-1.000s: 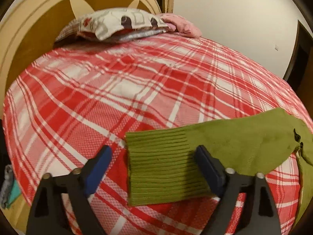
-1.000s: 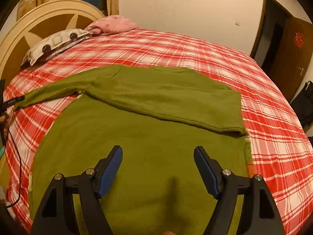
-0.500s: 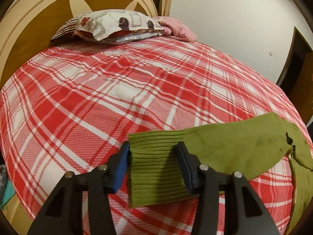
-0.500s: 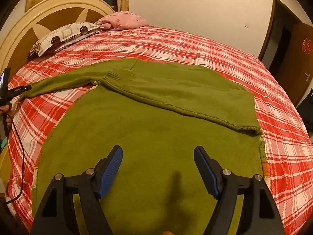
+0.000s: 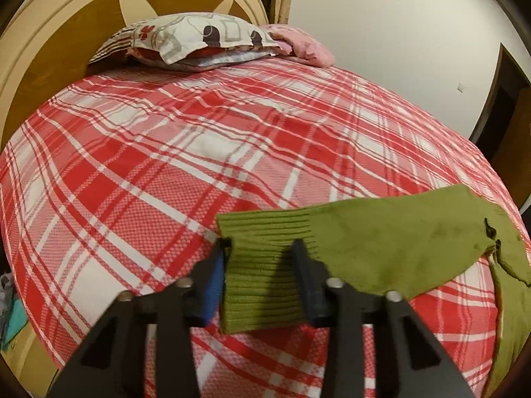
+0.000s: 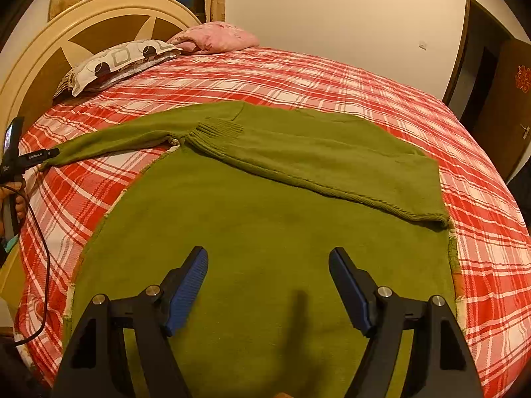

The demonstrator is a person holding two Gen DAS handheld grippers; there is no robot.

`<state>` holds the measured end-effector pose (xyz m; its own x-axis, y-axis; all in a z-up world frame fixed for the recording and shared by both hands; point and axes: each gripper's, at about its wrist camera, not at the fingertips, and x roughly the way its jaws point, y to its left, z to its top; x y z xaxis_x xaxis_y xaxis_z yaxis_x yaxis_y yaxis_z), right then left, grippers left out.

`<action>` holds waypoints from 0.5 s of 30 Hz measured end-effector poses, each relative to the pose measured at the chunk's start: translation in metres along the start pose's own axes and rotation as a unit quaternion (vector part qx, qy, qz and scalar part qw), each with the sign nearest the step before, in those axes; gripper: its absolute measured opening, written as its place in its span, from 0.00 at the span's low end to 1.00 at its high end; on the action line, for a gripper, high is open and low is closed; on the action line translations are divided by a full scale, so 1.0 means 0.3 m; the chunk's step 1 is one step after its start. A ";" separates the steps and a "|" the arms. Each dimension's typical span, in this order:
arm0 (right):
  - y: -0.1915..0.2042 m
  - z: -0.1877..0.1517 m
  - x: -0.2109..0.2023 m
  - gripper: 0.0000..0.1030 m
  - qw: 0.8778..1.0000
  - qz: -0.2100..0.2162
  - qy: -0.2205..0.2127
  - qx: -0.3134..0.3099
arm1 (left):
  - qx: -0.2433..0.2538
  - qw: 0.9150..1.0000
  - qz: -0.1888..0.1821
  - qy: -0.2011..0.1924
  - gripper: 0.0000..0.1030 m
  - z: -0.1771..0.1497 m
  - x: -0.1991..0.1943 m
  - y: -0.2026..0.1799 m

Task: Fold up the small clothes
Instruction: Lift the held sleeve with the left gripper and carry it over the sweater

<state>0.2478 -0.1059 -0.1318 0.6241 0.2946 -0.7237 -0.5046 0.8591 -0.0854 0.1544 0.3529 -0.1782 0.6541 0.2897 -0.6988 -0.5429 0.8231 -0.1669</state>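
Note:
A green knit sweater (image 6: 252, 219) lies flat on the red plaid bed. One sleeve (image 6: 298, 152) lies folded across its body; the other sleeve (image 6: 119, 136) stretches out to the left. My left gripper (image 5: 260, 252) is shut on that sleeve's ribbed cuff (image 5: 265, 265), which bunches between the blue pads a little above the bedspread. The left gripper also shows at the left edge of the right wrist view (image 6: 43, 156). My right gripper (image 6: 268, 262) is open and empty, hovering over the sweater's lower body.
The bed (image 5: 166, 152) has a curved wooden headboard (image 5: 66, 16) with a patterned pillow (image 5: 199, 39) and a pink cushion (image 6: 215, 36). A dark doorway (image 6: 481, 76) stands at the right. A cable (image 6: 36, 265) hangs off the bed's left edge.
My left gripper has closed from wide open onto the ribbed cuff and lifted it slightly. My right gripper has pulled back, staying open.

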 end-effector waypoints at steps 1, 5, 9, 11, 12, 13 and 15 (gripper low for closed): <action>0.004 0.000 0.000 0.74 1.000 0.000 0.000 -0.001 | -0.002 1.000 -0.005 0.001 0.27 0.000 -0.003 -0.001; 0.009 0.000 -0.001 0.74 1.000 0.003 -0.002 -0.001 | 0.001 1.000 -0.009 0.003 0.25 -0.004 0.000 -0.013; 0.016 0.000 -0.002 0.74 1.000 0.006 -0.003 0.000 | -0.011 1.000 -0.008 -0.004 0.31 -0.004 0.010 -0.007; 0.018 -0.002 -0.004 0.74 1.000 0.007 -0.004 0.001 | -0.006 1.000 -0.008 -0.003 0.29 -0.003 0.011 -0.010; 0.018 -0.003 -0.005 0.74 1.000 0.007 -0.004 0.001 | -0.008 1.000 -0.012 -0.003 0.26 -0.001 0.008 -0.007; 0.016 -0.004 -0.007 0.74 1.000 0.007 -0.005 0.002 | -0.011 1.000 -0.018 -0.002 0.15 0.001 0.006 -0.002; 0.013 -0.006 -0.008 0.74 1.000 0.008 -0.006 0.004 | -0.025 0.999 -0.038 0.000 0.10 0.005 -0.001 0.010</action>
<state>0.2433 -0.1039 -0.1318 0.6225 0.3130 -0.7173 -0.5097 0.8577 -0.0680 0.1535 0.3560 -0.1773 0.6948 0.2270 -0.6825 -0.5165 0.8178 -0.2539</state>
